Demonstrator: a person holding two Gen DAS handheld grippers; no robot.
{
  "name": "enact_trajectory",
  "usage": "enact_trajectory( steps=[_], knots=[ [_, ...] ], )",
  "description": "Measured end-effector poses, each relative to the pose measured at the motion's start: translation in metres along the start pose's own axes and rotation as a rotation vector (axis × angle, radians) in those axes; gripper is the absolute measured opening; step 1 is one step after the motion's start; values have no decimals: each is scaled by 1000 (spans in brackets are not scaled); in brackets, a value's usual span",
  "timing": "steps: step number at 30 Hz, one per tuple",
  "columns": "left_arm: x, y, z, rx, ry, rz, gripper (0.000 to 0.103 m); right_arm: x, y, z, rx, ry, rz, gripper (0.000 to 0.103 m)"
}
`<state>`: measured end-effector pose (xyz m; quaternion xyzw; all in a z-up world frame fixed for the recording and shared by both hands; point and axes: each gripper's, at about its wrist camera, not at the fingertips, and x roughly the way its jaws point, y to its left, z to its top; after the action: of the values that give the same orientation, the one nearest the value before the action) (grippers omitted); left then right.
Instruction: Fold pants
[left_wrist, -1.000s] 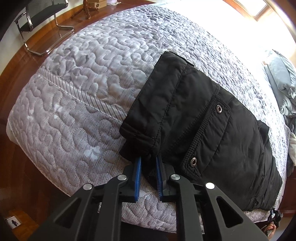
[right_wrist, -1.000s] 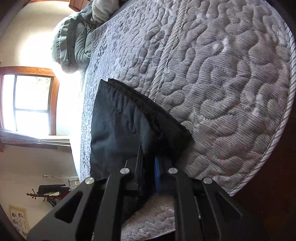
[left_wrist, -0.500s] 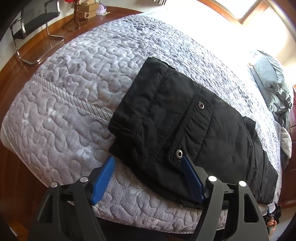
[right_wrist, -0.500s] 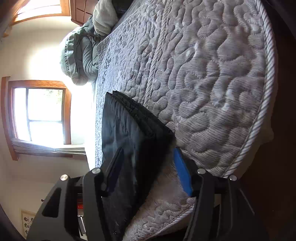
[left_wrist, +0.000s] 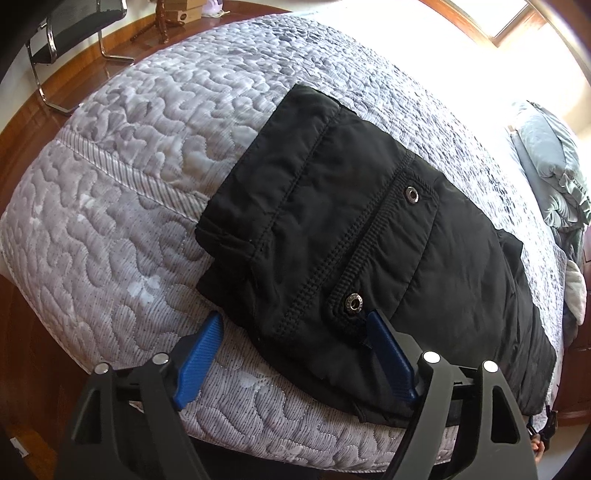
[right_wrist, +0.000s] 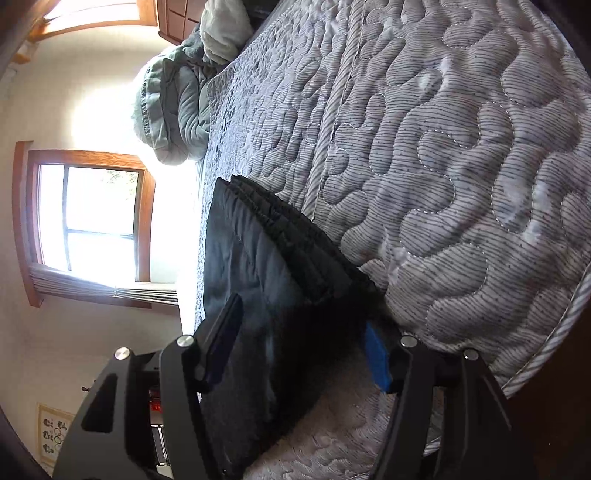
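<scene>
black pants (left_wrist: 369, 236) lie folded flat on the quilted bed (left_wrist: 147, 155) near its edge, two snaps showing. left gripper (left_wrist: 295, 332) is opening wide over the hem, gripping nothing. right gripper (right_wrist: 299, 332) is closing, its pads straddling the fold without pressing.

Left black two-finger gripper with blue ribbed pads (left_wrist: 295, 328): tilted steeply downward, jaws spread wide and opening, pads pressing on nothing, black cloth lying loose between them. Right black two-finger gripper with blue pads (right_wrist: 306, 325): angled gently downward, jaws apart and closing, cloth between them but not clamped, one pad in shadow.
</scene>
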<state>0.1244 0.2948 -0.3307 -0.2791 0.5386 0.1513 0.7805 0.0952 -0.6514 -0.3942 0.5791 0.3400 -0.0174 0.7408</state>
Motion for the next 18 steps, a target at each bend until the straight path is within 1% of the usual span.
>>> enact_trajectory(
  steps=[1,2,3,6,12,18],
  knots=[
    [0,-1,-1,-2,0,2,81,1,2,1,-10,-2,3,50],
    [1,-1,-1,-7,1,-1,81,1,4,1,-18,3,10,34],
    [2,-2,-1,-10,3,-3,81,2,4,2,-17,8,17,27],
    [6,-3,1,-20,4,-8,82,0,15,2,-45,1,0,22],
    [8,-4,1,-12,3,-24,82,-13,53,-2,-126,-11,-23,21],
    [2,2,-3,-28,-10,-63,83,-21,101,-10,-228,-18,-69,20]
  ],
)
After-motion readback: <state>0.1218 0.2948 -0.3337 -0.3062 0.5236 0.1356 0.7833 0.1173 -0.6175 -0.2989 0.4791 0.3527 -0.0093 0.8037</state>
